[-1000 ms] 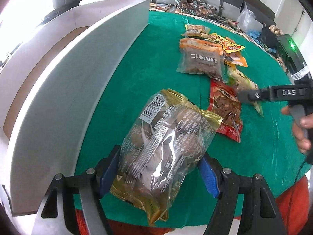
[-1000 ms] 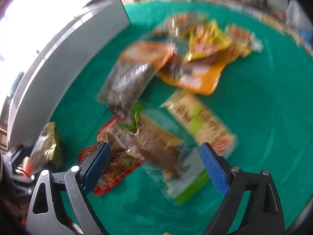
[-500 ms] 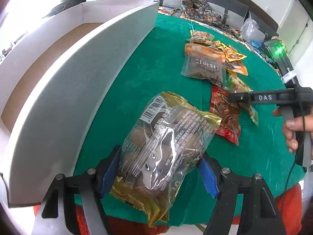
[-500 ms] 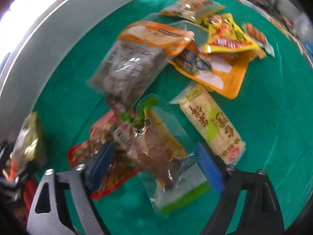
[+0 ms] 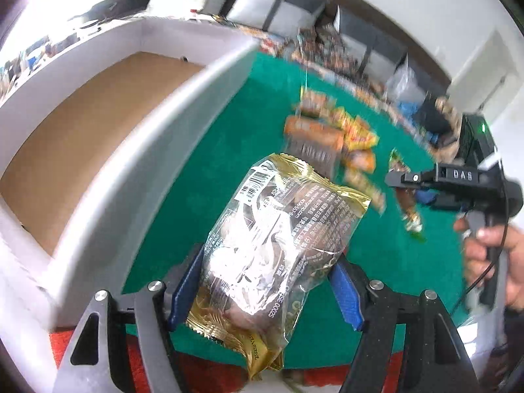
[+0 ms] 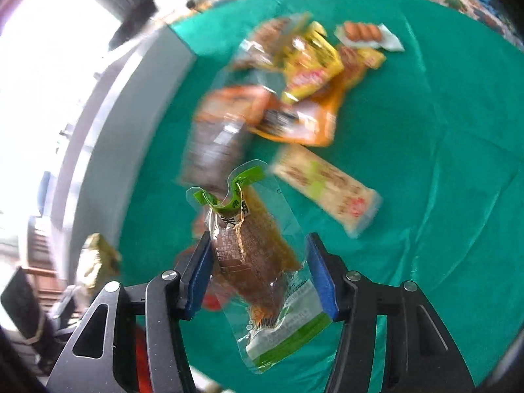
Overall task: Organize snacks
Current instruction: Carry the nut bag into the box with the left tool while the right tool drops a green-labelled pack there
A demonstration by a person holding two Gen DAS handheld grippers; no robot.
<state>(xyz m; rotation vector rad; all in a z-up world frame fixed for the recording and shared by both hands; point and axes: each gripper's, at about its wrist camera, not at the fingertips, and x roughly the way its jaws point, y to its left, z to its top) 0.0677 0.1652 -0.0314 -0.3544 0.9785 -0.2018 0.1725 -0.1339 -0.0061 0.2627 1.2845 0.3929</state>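
Left wrist view: the left hand-held gripper (image 5: 262,290) is clamped on a gold pack (image 5: 278,252), its blue pads pressing both long sides, and the pack is lifted off the green surface (image 5: 203,190). Just to the left stands a white box (image 5: 137,177), open at the top, with a bare brown floor; its near wall runs along the edge of the surface and its rim lies beside the pack. Between that wall and the snack pile (image 5: 330,137) the green cloth lies free. At the right a hand (image 5: 491,258) holds the right hand-held gripper (image 5: 422,190), with a brown pouch hanging from it above the cloth, well apart from the gold pack. The near edge of the surface runs just under the left fingers, with red cloth below it.

Right wrist view: the right hand-held gripper (image 6: 262,275) has just been closing and now grips a clear green-trimmed pouch (image 6: 258,255) across its width, raised clear of the surface. Beyond it lie a pale bar pack (image 6: 327,190), an orange pouch (image 6: 294,121) and a yellow pack (image 6: 311,65), overlapping and blurred. To the right of them the cloth is open out to its curved far edge
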